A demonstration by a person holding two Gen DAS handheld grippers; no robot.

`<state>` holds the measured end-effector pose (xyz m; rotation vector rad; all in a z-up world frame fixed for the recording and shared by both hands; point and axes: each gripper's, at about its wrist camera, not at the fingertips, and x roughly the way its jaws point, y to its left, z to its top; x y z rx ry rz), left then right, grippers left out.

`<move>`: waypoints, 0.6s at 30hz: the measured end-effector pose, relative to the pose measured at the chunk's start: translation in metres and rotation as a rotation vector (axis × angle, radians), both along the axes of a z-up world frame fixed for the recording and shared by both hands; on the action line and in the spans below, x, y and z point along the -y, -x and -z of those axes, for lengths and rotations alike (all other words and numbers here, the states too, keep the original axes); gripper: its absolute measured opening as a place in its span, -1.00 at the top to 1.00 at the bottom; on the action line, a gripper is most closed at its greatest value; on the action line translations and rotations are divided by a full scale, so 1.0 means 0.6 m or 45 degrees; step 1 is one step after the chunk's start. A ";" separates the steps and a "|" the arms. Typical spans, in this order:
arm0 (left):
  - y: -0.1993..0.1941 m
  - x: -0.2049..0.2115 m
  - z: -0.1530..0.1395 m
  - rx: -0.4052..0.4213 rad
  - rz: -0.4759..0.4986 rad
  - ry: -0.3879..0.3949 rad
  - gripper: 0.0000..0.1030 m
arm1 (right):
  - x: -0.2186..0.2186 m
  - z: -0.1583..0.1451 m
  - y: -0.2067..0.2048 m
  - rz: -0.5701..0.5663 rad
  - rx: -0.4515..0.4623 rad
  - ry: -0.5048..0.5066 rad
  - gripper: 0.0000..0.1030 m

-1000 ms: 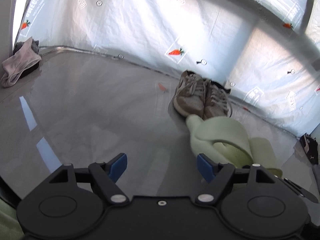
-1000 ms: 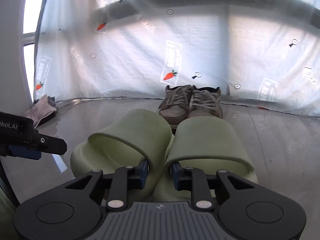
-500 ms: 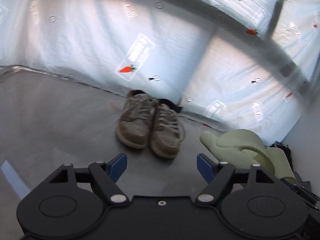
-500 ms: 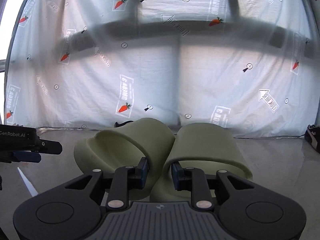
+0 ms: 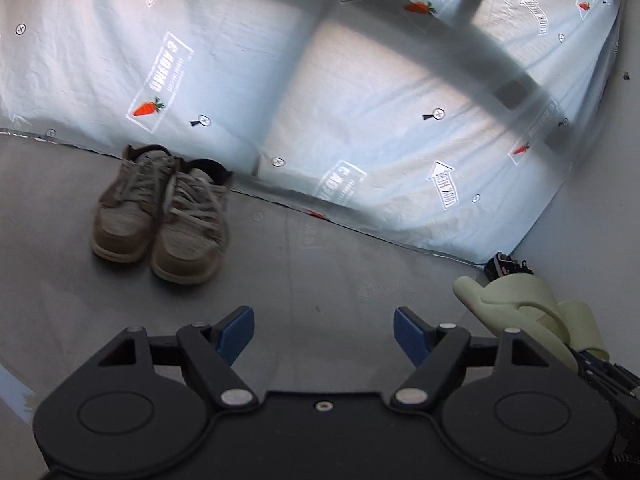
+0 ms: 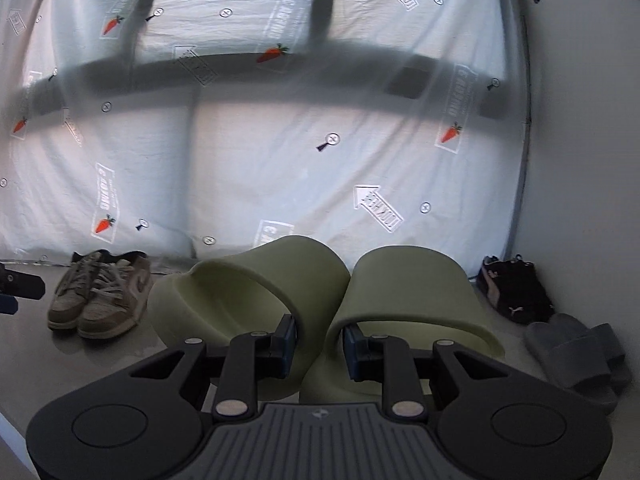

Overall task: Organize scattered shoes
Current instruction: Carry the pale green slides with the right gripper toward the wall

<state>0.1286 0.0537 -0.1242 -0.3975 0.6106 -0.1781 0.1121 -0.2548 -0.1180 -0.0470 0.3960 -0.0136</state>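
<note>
Printed plastic sheeting (image 6: 280,128): fills the upper frame of both views; carrot marks and arrows legible, dark bars behind it only shadows.

Floor (image 5: 320,264): grey, glossy, lower half of frame.

Green slides (image 6: 316,292): pair, centre of the right wrist view, clear of the floor. Soft moulded foam, judged light and springy, somewhat grippy; squeezes readily, so the pair may splay or twist if held loosely. Best hold appears to be where the two inner strap edges meet. In the left wrist view they sit at the lower right, partly hidden by the tool body.

Right gripper (image 6: 316,346): clenched on the touching inner walls of both slides. Soles and heels are hidden below the tool.

Left gripper (image 5: 323,334): released, blue pads wide apart, nothing between them.

Tan sneakers (image 5: 160,216): laced pair, side by side, middle left, heels toward the sheeting.

Grey slides (image 6: 580,356): lower right, beside the wall; how they are stacked is hard to make out.

Black sneakers (image 6: 516,290): right, in the corner; dark, and whether one or two is uncertain.
</note>
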 end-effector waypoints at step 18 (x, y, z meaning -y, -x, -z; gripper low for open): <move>0.011 0.214 -0.001 -0.125 -0.146 -0.130 -0.50 | 0.267 0.097 -0.082 -0.180 -0.125 -0.018 0.47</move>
